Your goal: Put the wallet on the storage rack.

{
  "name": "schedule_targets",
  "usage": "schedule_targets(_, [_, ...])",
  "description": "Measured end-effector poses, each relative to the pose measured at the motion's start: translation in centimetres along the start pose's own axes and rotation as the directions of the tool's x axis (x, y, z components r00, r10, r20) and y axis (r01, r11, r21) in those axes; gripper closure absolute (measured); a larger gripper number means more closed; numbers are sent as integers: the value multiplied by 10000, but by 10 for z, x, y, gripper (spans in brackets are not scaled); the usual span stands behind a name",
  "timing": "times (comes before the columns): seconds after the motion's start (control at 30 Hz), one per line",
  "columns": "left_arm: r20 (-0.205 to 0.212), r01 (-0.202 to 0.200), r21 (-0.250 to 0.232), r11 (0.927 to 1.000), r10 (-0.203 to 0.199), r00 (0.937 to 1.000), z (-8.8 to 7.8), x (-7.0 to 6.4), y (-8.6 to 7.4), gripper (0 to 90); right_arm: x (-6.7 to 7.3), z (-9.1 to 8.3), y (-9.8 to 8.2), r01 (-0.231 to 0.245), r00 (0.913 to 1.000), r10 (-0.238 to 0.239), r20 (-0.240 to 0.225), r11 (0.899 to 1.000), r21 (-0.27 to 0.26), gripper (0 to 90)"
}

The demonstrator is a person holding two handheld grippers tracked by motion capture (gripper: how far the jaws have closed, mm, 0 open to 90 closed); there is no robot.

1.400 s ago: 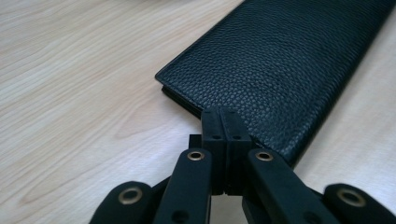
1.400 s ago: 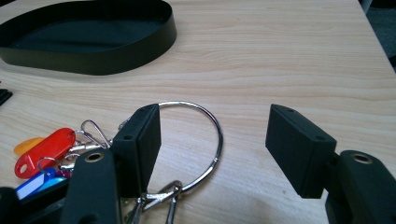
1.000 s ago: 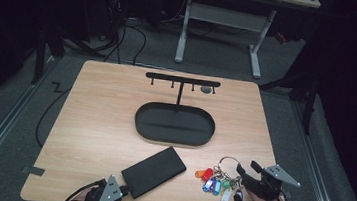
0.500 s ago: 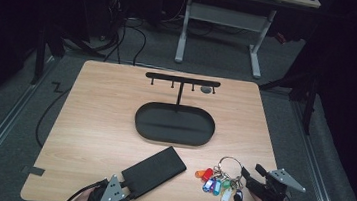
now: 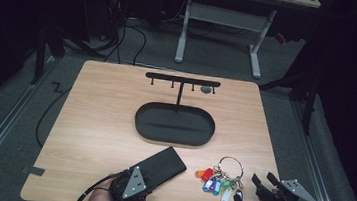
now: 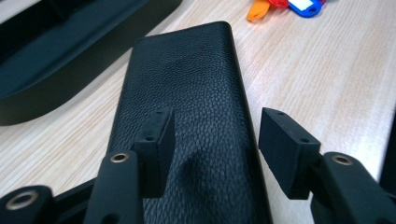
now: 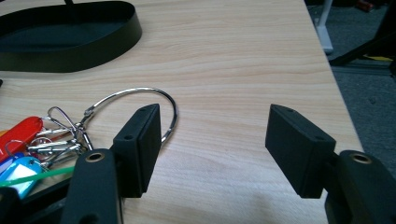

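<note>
Wallet released, keys next in line.
We see the left tongs [image 5: 144, 176] with jaws that have just been opening, now wide and astride the black wallet [image 6: 187, 93], which lies flat on the worktop [image 5: 99, 117] near the oval tray [image 5: 174, 124]; the right tongs [image 7: 212, 140] gape empty beside the key bunch [image 5: 220, 183] (its ring just by one pad), so we judge that pickup still ahead.
</note>
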State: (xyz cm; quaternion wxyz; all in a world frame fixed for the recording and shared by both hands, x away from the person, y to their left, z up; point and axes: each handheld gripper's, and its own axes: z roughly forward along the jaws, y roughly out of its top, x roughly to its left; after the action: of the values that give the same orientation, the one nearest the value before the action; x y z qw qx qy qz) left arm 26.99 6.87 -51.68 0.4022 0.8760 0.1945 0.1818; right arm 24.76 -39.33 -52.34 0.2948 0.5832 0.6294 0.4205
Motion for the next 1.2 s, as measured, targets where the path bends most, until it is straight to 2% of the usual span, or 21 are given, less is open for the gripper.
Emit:
schedule_targets(0.07, [147, -174, 132, 9998, 172, 9997, 4, -3, 0, 440, -1, -2, -1, -21, 9999, 21, 99, 10000, -25, 364])
schedule_targets(0.17, [-63, -689, 340, 9970, 692, 9976, 6, -10, -2, 414, 0, -3, -2, -26, 9999, 26, 136, 10000, 12, 366])
schedule_targets(0.2, [-303, -1117, 372, 9930, 1129, 9931, 7, -14, -4, 401, 2, -2, -1, 132, 9999, -132, 94, 9999, -20, 368])
schedule_targets(0.23, [-303, -1117, 372, 9930, 1129, 9931, 7, -14, -4, 401, 2, -2, -1, 132, 9999, -132, 94, 9999, -20, 368])
schedule_targets(0.33, [-483, -1558, 495, 9866, 1581, 9862, 8, -16, -6, 402, 3, 0, 0, 233, 9996, -233, 155, 9997, -1, 370])
schedule_targets(0.37, [-640, -1685, 474, 9846, 1713, 9831, 9, -17, -6, 431, 3, -1, 2, 62, 10000, -63, -63, 9999, -88, 378])
schedule_targets(0.4, [-633, -1551, 418, 9870, 1575, 9855, 10, -17, -6, 431, 3, -1, 2, 62, 10000, -63, -63, 9999, -88, 378])
schedule_targets(0.43, [-658, -1472, 441, 9881, 1499, 9865, 10, -18, -6, 413, 4, -1, 3, -222, 9993, 218, -305, 9997, -109, 377])
schedule_targets(0.47, [-821, -1601, 511, 9858, 1639, 9831, 10, -20, -6, 415, 5, -1, 5, -449, 9979, 444, -467, 9989, -98, 374])
schedule_targets(0.5, [-961, -1727, 549, 9835, 1773, 9795, 10, -22, -5, 425, 10, -2, 6, -178, 9987, 170, -473, 9997, -164, 370])
schedule_targets(0.53, [-1074, -1821, 664, 9810, 1885, 9762, 9, -23, -5, 430, 15, -3, 7, 464, 9984, -473, -294, 9985, -305, 370])
schedule_targets(0.57, [-1161, -1903, 686, 9793, 1973, 9734, 9, -23, -6, 431, 19, -3, 8, 708, 9972, -717, -225, 9968, -381, 369])
schedule_targets(0.6, [-1272, -1862, 718, 9799, 1941, 9727, 7, -22, -7, 429, 19, -2, 8, 644, 9969, -660, -420, 9972, -385, 364])
schedule_targets(0.67, [-1162, -1407, 663, 9878, 1477, 9822, 5, -18, -10, 411, 18, -1, 10, 592, 9968, -612, -521, 9975, -391, 363])
schedule_targets(0.7, [-1195, -1429, 665, 9875, 1501, 9814, 4, -17, -11, 412, 18, -1, 10, 605, 9970, -623, -452, 9974, -397, 364])
schedule_targets(0.73, [-1203, -1483, 714, 9864, 1561, 9804, 3, -17, -12, 428, 17, -2, 10, 520, 9976, -537, -426, 9979, -392, 365])
schedule_targets(0.8, [-1161, -1248, 665, 9900, 1319, 9844, 2, -17, -12, 492, 14, -2, 7, 411, 9985, -421, -350, 9987, -284, 366])
schedule_targets(0.87, [-1223, -1514, 600, 9866, 1578, 9799, 1, -20, -13, 524, 13, -2, 7, 352, 9989, -360, -313, 9990, -264, 368])
schedule_targets(0.93, [-1317, -1598, 599, 9853, 1665, 9772, 0, -21, -12, 632, 11, -4, 7, 275, 9994, -283, -194, 9990, -360, 371])
schedule_targets(1.13, [-1302, -1526, 473, 9872, 1575, 9789, -1, -22, -12, 695, 13, -4, 7, 375, 9991, -382, -200, 9988, -328, 374])
schedule_targets(1.2, [-1422, -1619, 412, 9859, 1662, 9758, -2, -23, -12, 739, 15, -3, 7, 461, 9987, -468, -199, 9983, -350, 376])
